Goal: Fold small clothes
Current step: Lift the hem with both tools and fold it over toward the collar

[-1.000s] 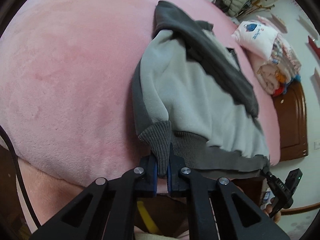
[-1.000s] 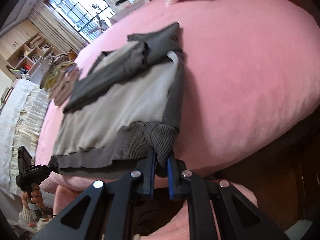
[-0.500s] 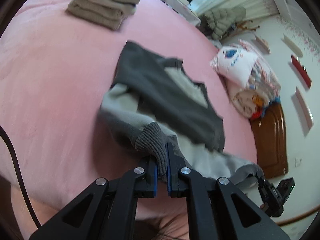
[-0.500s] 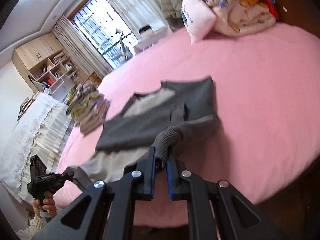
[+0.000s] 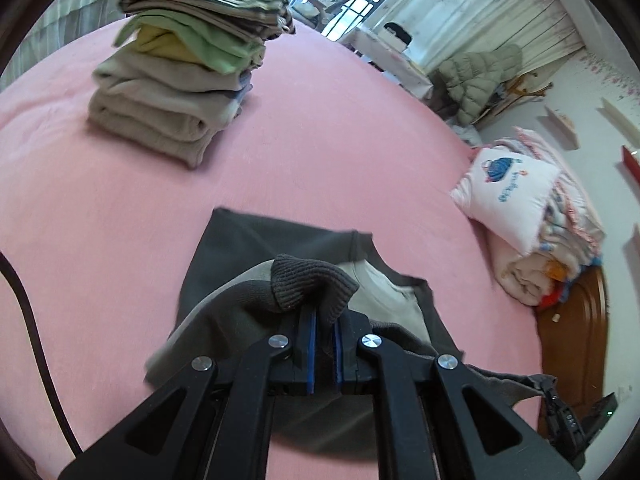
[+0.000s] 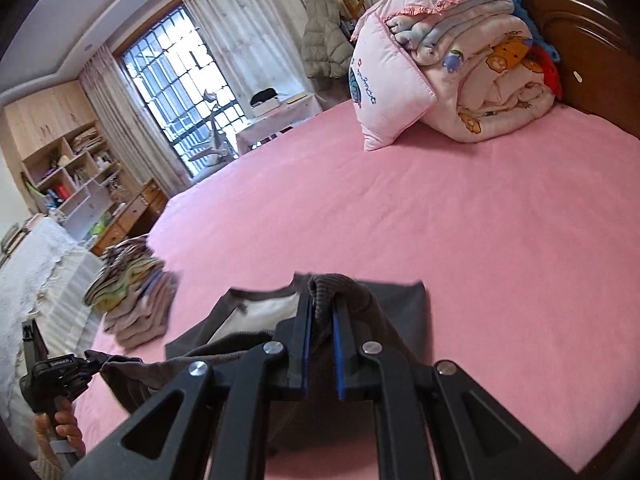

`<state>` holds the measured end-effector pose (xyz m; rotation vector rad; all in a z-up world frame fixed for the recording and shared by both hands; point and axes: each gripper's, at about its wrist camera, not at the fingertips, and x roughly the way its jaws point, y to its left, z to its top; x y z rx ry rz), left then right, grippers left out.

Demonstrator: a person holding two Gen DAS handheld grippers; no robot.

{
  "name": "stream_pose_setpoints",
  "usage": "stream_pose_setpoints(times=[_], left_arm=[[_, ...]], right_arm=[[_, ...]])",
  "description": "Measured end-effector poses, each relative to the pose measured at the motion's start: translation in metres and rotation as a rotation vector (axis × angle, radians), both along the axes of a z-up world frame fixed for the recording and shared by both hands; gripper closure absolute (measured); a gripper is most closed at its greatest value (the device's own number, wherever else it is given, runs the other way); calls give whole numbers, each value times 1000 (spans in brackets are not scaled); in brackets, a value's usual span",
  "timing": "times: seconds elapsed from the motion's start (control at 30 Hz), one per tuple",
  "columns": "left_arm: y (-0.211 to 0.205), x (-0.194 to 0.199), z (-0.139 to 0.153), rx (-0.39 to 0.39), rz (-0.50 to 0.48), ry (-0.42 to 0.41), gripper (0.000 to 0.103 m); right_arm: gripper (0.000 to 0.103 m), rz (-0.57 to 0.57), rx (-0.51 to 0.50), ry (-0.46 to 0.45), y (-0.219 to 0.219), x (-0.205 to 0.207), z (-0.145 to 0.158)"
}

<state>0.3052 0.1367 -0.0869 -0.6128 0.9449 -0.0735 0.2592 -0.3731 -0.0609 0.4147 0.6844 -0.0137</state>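
A small grey sweatshirt [image 5: 240, 248] with dark grey sleeves and ribbed hem lies on the pink bed [image 5: 320, 140]. My left gripper [image 5: 324, 320] is shut on one ribbed hem corner [image 5: 308, 284], lifted and carried over the shirt's upper part. My right gripper [image 6: 322, 316] is shut on the other ribbed hem corner [image 6: 332, 284], likewise held above the neckline [image 6: 268, 308]. The hem stretches between both grippers; the other gripper [image 6: 60, 372] shows at the lower left of the right wrist view, held by a hand [image 6: 60, 428]. The shirt's lower half hangs folded beneath the jaws.
A stack of folded clothes [image 5: 180, 80] sits on the bed's far left, also seen as the stack [image 6: 132, 292]. A pink pillow [image 6: 384, 92] and rolled quilt [image 6: 480, 80] lean by the wooden headboard [image 6: 580, 40]. Pink sheet spreads wide to the right.
Both grippers rose from the bed's near edge and carried the hem forward over the shirt, so the lower half now doubles toward the neckline. Grips stayed shut.
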Motion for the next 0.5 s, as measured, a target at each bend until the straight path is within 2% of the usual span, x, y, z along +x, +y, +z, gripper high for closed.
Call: stream_pose_setpoints(times=[0.1,0.27,0.5], left_arm=[[-9,41,-19,36,12,28,99],[-16,88,-60,69,34,61,99],[-26,133,-107,136,44,67,99]], right_arm=[[95,-13,-21,31,0,41,-16],[95,-26,-62,93,1,97,-53],[95,-60,-83,182,1,159,-112]])
